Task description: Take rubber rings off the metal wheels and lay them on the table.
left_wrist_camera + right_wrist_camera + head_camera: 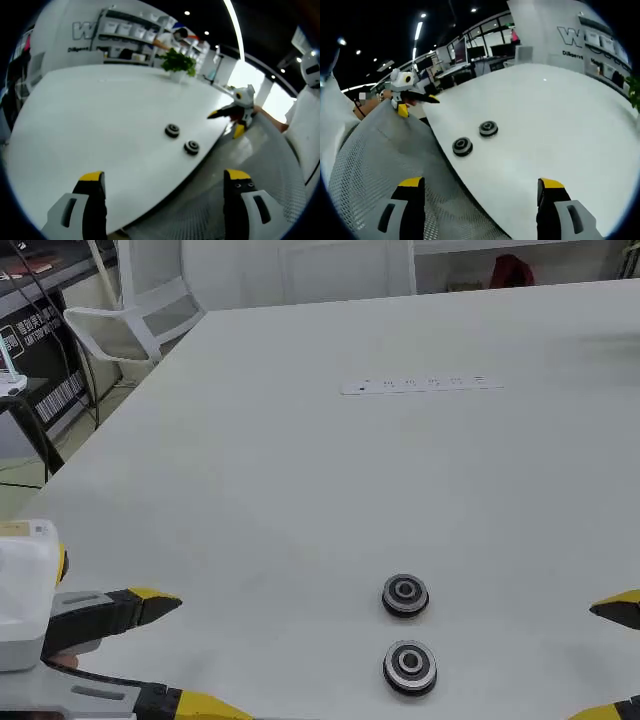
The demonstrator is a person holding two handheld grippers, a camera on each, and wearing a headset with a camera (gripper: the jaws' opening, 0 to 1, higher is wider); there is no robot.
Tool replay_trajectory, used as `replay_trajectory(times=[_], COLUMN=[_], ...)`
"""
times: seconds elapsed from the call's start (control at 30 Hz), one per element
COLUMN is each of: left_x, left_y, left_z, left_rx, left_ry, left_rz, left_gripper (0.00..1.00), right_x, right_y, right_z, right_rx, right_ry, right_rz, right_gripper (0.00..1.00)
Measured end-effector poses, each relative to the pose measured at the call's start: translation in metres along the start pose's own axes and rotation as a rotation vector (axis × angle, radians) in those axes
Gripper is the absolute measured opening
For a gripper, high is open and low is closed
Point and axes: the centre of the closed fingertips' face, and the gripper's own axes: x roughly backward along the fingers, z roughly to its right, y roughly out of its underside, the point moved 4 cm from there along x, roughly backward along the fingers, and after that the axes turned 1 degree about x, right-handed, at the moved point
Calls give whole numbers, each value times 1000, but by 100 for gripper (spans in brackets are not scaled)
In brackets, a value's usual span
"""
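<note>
Yellow-tipped left gripper, right gripper: jaws wide, empty.

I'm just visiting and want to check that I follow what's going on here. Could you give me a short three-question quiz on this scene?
1. How many wheels lie on the table?
2. True or false: the left gripper is shut on a wheel.
3. The jaws of the right gripper are: A) open, away from the wheels; B) shut on nothing; C) holding a ring.
Key: 1) two; 2) false; 3) A.
</note>
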Motion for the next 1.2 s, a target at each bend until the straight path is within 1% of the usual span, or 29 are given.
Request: replay_trajectory(times=[0.07, 0.2, 0.27, 0.37, 0.53, 0.6, 0.77, 0.8, 0.83, 0.87, 0.9, 0.93, 0.97, 1.03, 1.1, 1.2], left_x=[0, 2, 3, 5, 9, 11, 18, 20, 22, 24, 25, 27, 28, 30, 30, 31], left_y=[1, -2, -2, -3, -6, -7, -6, -9, -12, -17, -19, -22, -24, -24, -24, -25], left_z=[-1, -2, -2, -3, -4, -4, -11, -11, -11, -9, -8, -7, -6, -7, -7, -6], left_rx=[-11, -3, -6, -27, -47, -46, -29, -26, -22, -12, -8, 5, 11, 17, 17, 1], left_ry=[-11, -17, -21, -34, -53, -55, -86, -95, -99, -93, -90, -82, -78, -74, -80, -89], left_rz=[-8, 16, 16, 11, 19, 18, 24, 36, 59, 102, 112, 139, 153, 163, 161, 153], left_gripper=[100, 100, 100, 100, 100, 100, 99, 100, 100, 100, 100, 100, 99, 99, 99, 98], right_x=[-1, -4, -4, -4, -2, -2, 2, 2, 2, 2, 2, 2, 2, 1, 0, -3], right_y=[0, -1, -1, -1, -1, -1, 2, 2, 3, 4, 4, 4, 4, 2, 0, -2], right_z=[0, -3, -3, -4, -4, -5, -5, -4, -4, -3, -3, -3, -3, -3, -3, -2], right_rx=[5, 12, 21, 26, 30, 30, 24, 21, 19, 18, 19, 19, 20, 24, 27, 29], right_ry=[-1, -15, -19, -19, -23, -24, -25, -25, -23, -22, -21, -21, -22, -26, -30, -32], right_rz=[-5, -9, -17, -19, -20, -17, -9, -10, -12, -14, -17, -20, -19, -16, -10, -4], right_gripper=[91, 91, 91, 91, 91, 91, 91, 90, 90, 90, 90, 90, 89, 89, 89, 88])
